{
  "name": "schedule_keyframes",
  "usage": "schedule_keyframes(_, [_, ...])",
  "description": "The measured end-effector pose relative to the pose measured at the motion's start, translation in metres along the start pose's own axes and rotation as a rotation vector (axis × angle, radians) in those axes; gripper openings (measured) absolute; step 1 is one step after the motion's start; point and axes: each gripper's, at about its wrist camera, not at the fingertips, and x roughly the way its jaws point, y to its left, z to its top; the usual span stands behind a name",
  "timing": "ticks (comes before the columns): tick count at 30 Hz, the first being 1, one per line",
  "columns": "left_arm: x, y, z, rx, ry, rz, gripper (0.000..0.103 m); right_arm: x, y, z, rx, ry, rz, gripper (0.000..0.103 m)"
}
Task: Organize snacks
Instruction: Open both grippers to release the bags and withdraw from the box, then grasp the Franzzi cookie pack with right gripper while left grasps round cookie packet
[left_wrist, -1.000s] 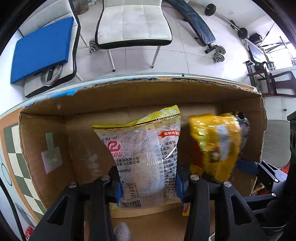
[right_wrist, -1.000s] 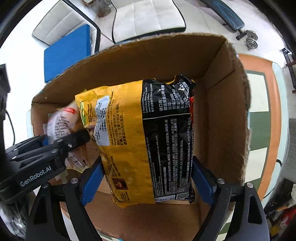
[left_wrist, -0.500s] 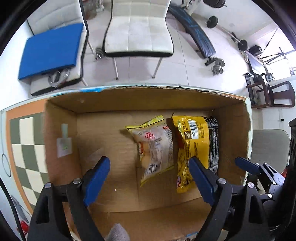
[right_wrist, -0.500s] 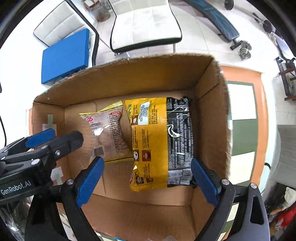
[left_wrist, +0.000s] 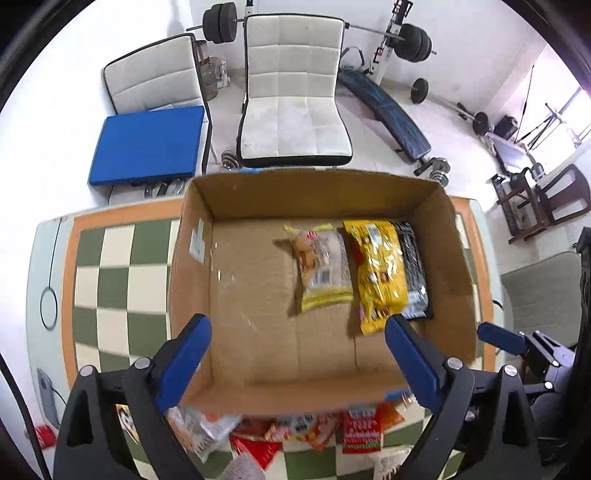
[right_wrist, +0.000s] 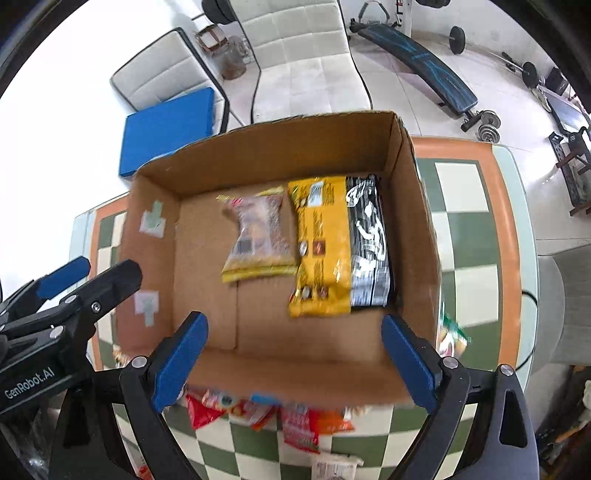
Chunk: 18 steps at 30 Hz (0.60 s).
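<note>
Left wrist view has the left gripper (left_wrist: 297, 354) spread wide with nothing in it, blue pads hanging over the near wall of the cardboard box (left_wrist: 207, 206) in the middle of the frame. Inside, toward the right half of the box floor, a clear snack bag with yellow ends (left_wrist: 323, 267) lies flat, and just beside it on the right is a yellow-and-black packet (left_wrist: 384, 275) (the two look like they touch along one edge, but it's a bit blurry). The left half of the box floor is bare cardboard.

Right wrist view shows the same thing from the other side: right gripper (right_wrist: 295, 356) also released and empty, hanging over the box's near edge, with the clear bag (right_wrist: 258, 236) at centre and the yellow-and-black packet (right_wrist: 338, 243) against the right wall.

A heap of loose snack packets (right_wrist: 266, 413), mostly red and orange, sits on the checkered counter (left_wrist: 110, 266) at the bottom of both frames, right up against the box's near wall.
</note>
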Motion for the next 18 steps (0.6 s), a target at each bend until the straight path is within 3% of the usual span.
schedule_keyframes(3, [-0.009,0.003,-0.035,-0.014,-0.006,0.015,0.096,-0.011,0.004,-0.030,-0.004,-0.018,0.008,0.097])
schedule_keyframes(6, [-0.006,0.014,-0.082,-0.080,0.039,0.020,0.096,-0.012,0.002,-0.069,0.004,0.005,-0.012,0.097])
schedule_keyframes(13, [0.039,0.050,-0.183,-0.189,0.230,0.071,0.096,0.032,-0.021,-0.169,0.057,0.195,-0.075,0.097])
schedule_keyframes(18, [0.059,0.073,-0.227,-0.270,0.306,0.091,0.096,0.079,-0.053,-0.222,0.147,0.323,-0.100,0.097])
